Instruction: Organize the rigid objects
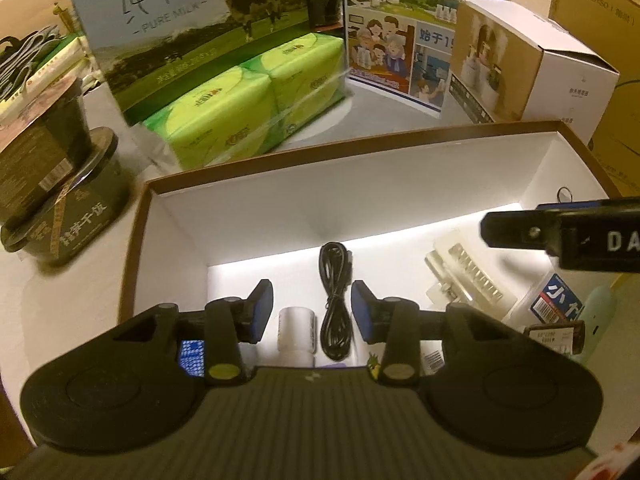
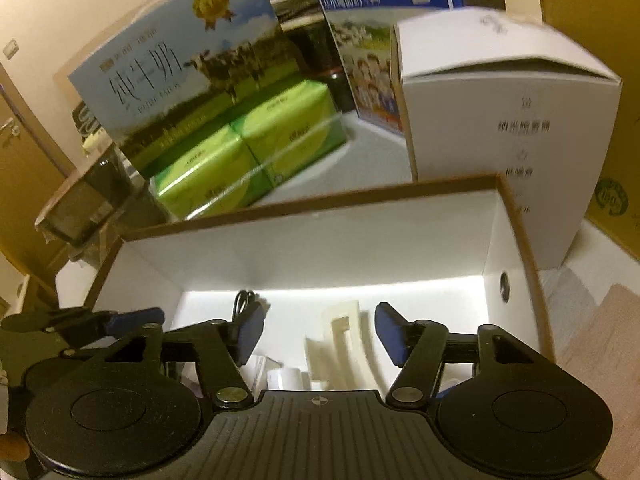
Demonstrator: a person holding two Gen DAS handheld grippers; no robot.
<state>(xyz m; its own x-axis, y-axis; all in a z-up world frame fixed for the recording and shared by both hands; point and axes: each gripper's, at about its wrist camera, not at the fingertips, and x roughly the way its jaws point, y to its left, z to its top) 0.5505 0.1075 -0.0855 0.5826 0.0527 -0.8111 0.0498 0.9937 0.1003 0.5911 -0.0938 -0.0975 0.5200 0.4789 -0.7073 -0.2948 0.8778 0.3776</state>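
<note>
Left wrist: gripper (image 1: 312, 314) apart above cable (image 1: 335, 300).

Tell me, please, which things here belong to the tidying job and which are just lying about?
Job:
open box
black cable
white roll
clear hair clip
cream clip

Lying about:
green tissue packs
milk cartons
white carton
dark food tubs
</note>
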